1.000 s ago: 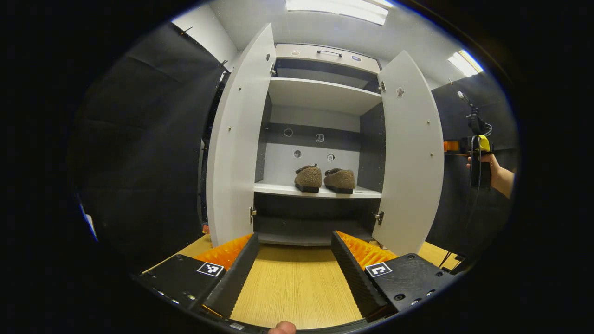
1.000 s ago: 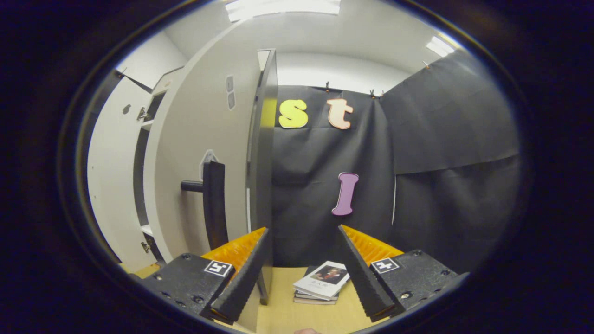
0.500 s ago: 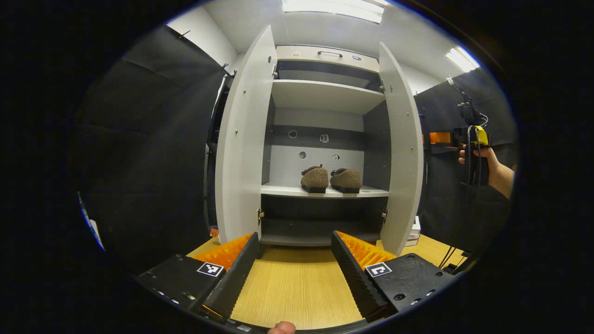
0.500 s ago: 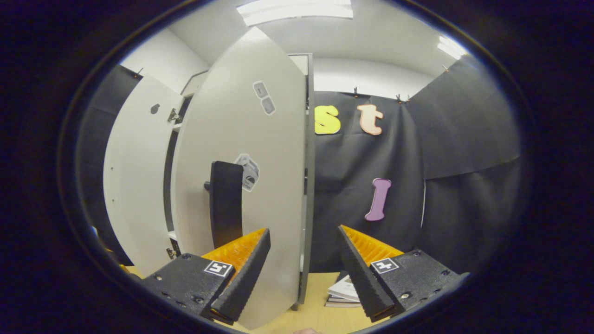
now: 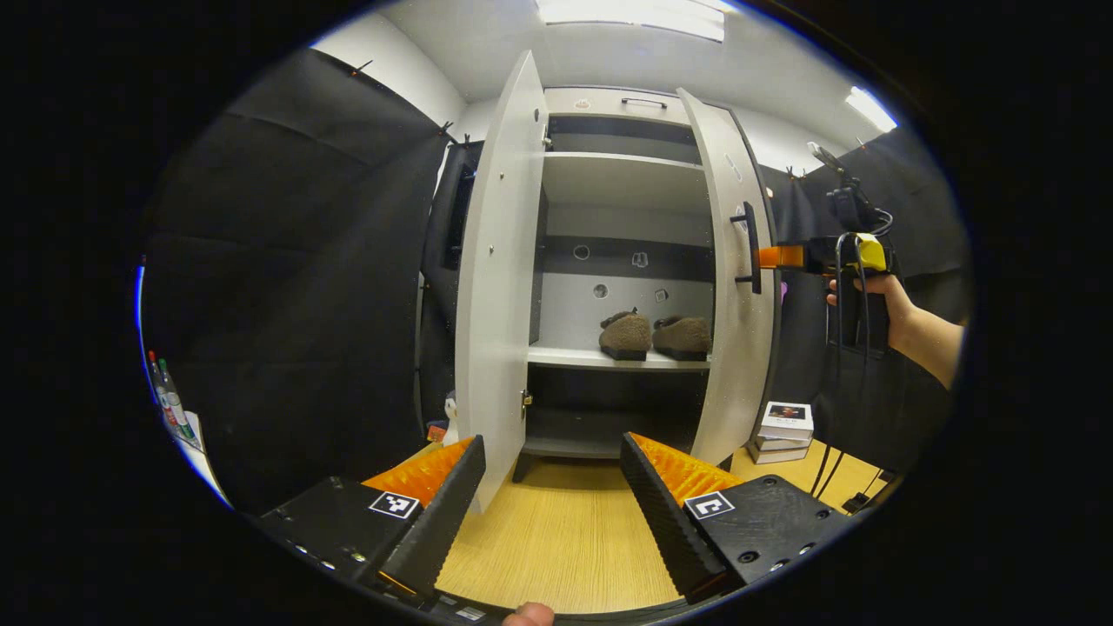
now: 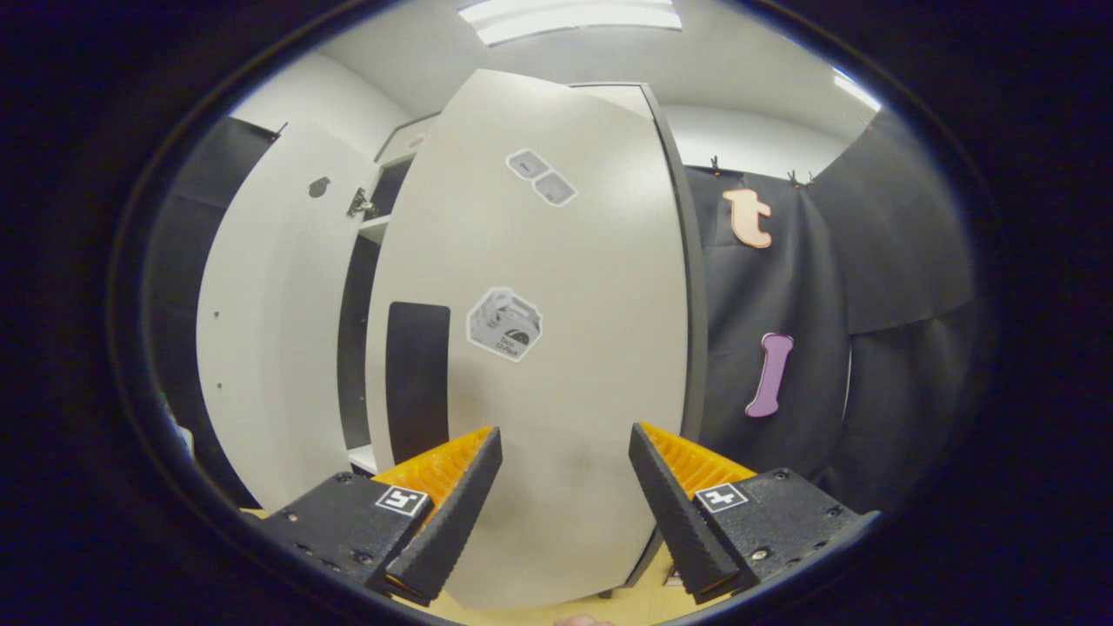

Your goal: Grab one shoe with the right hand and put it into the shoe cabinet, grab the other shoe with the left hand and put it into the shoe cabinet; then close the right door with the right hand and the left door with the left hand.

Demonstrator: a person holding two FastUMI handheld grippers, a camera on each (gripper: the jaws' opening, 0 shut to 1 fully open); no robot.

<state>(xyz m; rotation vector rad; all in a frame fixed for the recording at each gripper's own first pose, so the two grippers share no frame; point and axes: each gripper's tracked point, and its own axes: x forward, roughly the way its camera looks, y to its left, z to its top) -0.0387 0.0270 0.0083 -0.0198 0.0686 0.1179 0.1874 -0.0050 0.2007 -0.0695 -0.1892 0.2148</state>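
Two brown fuzzy shoes [image 5: 626, 335] [image 5: 683, 336] sit side by side on the middle shelf [image 5: 591, 357] of the white shoe cabinet. The left door [image 5: 500, 287] stands wide open. The right door [image 5: 735, 296] is swung partway shut, and its black handle [image 5: 748, 248] faces outward. A hand [image 5: 869, 291] holds my right gripper [image 5: 780, 256] level with that handle, tips at the door's outer side. In the right gripper view, my right gripper [image 6: 565, 496] is open, close in front of the door face [image 6: 556, 374], with the handle [image 6: 417, 378] to its left. My left gripper [image 5: 552, 500] hangs open over the wooden floor, well back from the cabinet.
A stack of books [image 5: 785, 423] lies on the floor just right of the cabinet, with cables [image 5: 835, 474] trailing beside it. Bottles [image 5: 165, 396] stand at the far left. The wooden floor [image 5: 556, 548] stretches from my left gripper to the cabinet base.
The right door has swung from wide open to partway shut, with my right gripper following against its outer side. My left gripper's view has drifted, so the cabinet sits farther right.
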